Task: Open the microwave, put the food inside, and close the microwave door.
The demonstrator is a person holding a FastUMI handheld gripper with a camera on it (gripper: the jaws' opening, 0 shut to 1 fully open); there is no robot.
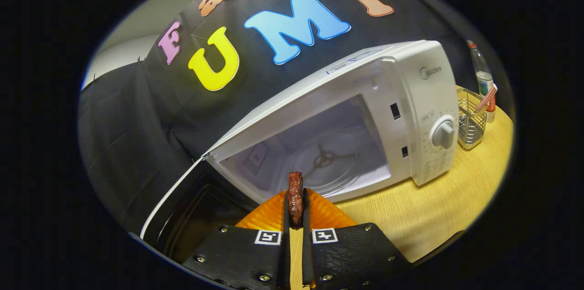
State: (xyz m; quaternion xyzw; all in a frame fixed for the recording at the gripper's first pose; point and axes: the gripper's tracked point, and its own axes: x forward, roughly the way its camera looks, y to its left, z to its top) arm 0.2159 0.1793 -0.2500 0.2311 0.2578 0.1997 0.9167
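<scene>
- Tool at lower centre of the frame, fingers narrow, clamped on the food; a dark brown strip pinched by both sides
- Food stands on end, long axis running up toward the microwave cavity; top end free above the fingertips
- Door hangs wide at lower left; turntable bare just beyond the food
- We judge: carry straight in over the orange plate, clear the sill, lower onto the glass, then release
- Bench at lower right
</scene>
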